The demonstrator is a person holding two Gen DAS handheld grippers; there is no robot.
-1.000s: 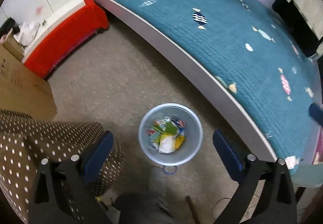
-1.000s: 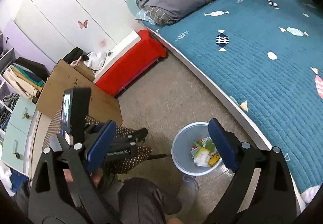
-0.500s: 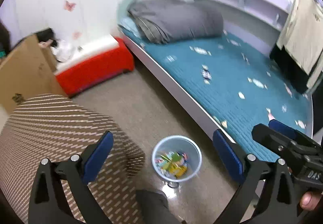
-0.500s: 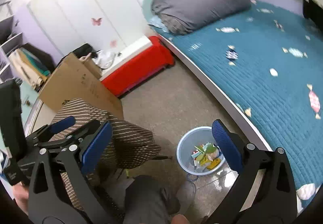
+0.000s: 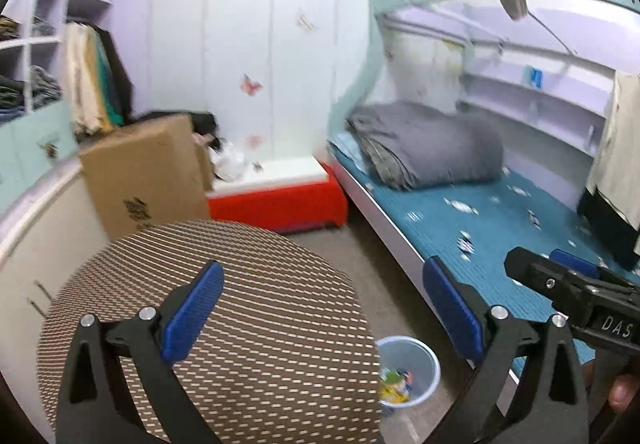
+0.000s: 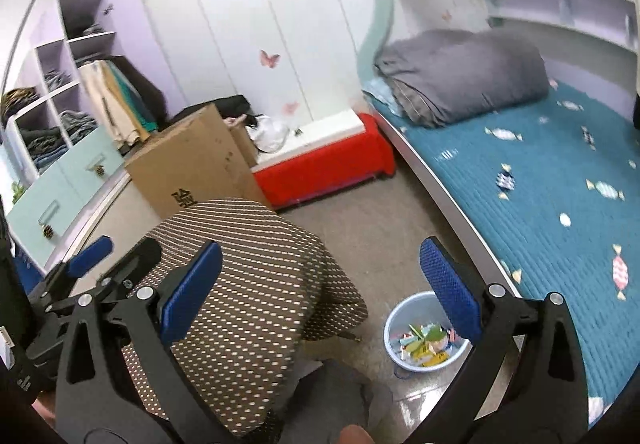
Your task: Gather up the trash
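Note:
A pale blue trash bin (image 6: 425,332) stands on the floor beside the bed, holding several colourful wrappers (image 6: 424,342). The left wrist view shows the same bin (image 5: 408,374) low down, partly hidden behind the stool. My left gripper (image 5: 320,308) is open and empty, raised high above the stool. My right gripper (image 6: 320,292) is also open and empty, up above the stool and bin. Each gripper shows in the other's view: the right gripper (image 5: 576,292) at the right edge, the left gripper (image 6: 100,264) at the left.
A round brown dotted stool (image 6: 248,300) fills the near floor. Behind it stand a cardboard box (image 6: 196,164) and a red bench (image 6: 324,168). The bed (image 6: 540,196) with a teal cover and grey duvet (image 6: 460,76) runs along the right. Shelves and drawers (image 6: 60,164) line the left wall.
Both grippers have lifted and tilted up from looking down at the bin to looking across the room. The bin now sits low in both views. Both stay open and empty.

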